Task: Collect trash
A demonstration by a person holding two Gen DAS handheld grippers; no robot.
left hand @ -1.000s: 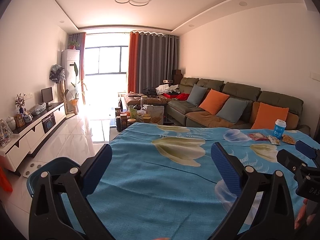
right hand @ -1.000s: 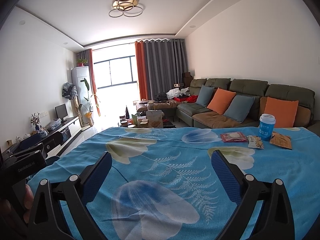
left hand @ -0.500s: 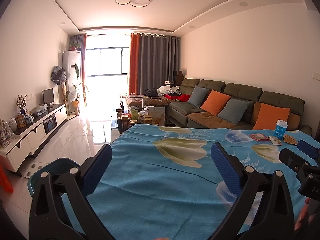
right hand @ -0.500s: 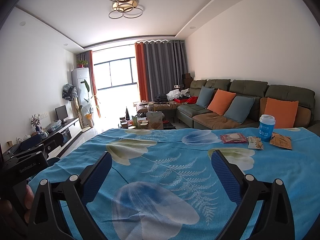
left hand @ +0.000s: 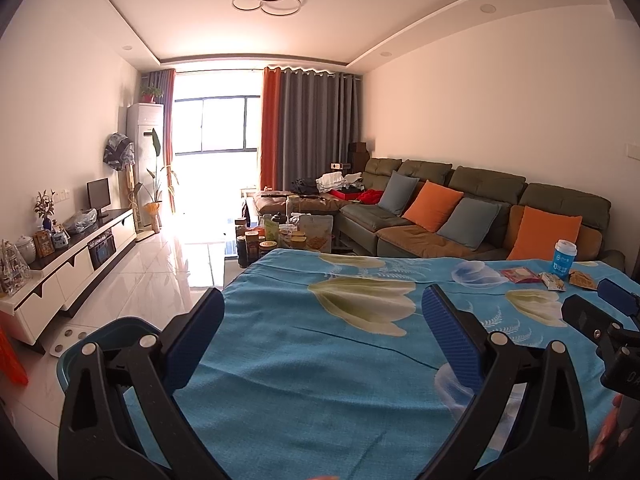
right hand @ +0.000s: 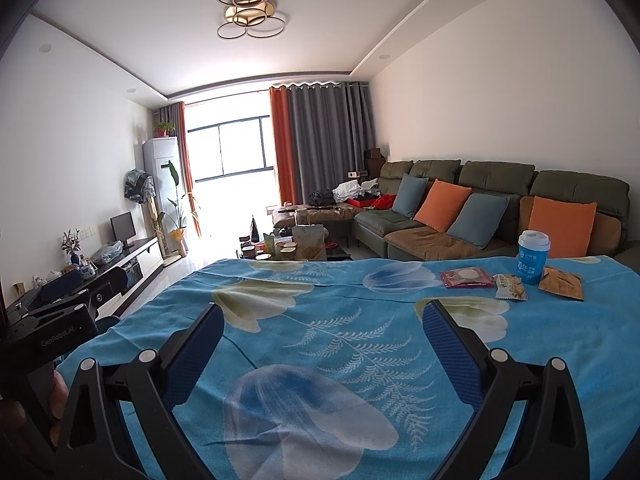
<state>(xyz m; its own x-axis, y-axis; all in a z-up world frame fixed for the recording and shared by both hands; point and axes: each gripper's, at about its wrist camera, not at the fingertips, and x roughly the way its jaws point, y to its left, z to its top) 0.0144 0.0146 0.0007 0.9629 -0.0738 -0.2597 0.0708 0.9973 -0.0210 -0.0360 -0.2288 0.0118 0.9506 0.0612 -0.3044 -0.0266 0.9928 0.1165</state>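
Note:
At the table's far right stand a blue paper cup (right hand: pixel 533 256) with a white lid, a red wrapper (right hand: pixel 466 277), a small snack packet (right hand: pixel 510 286) and an orange-brown packet (right hand: pixel 562 283). They also show small in the left wrist view, near the cup (left hand: pixel 563 257). My left gripper (left hand: pixel 322 336) is open and empty over the table's near left part. My right gripper (right hand: pixel 322 340) is open and empty over the near middle, well short of the trash. A teal bin (left hand: pixel 104 334) sits on the floor by the table's left edge.
The table wears a blue floral cloth (right hand: pixel 340 320). Behind it is a green sofa (right hand: pixel 480 208) with orange and blue cushions, and a cluttered coffee table (left hand: pixel 288 236). A white TV cabinet (left hand: pixel 72 256) lines the left wall.
Both grippers have drifted only slightly; the views shifted a little. Both stay open and empty.

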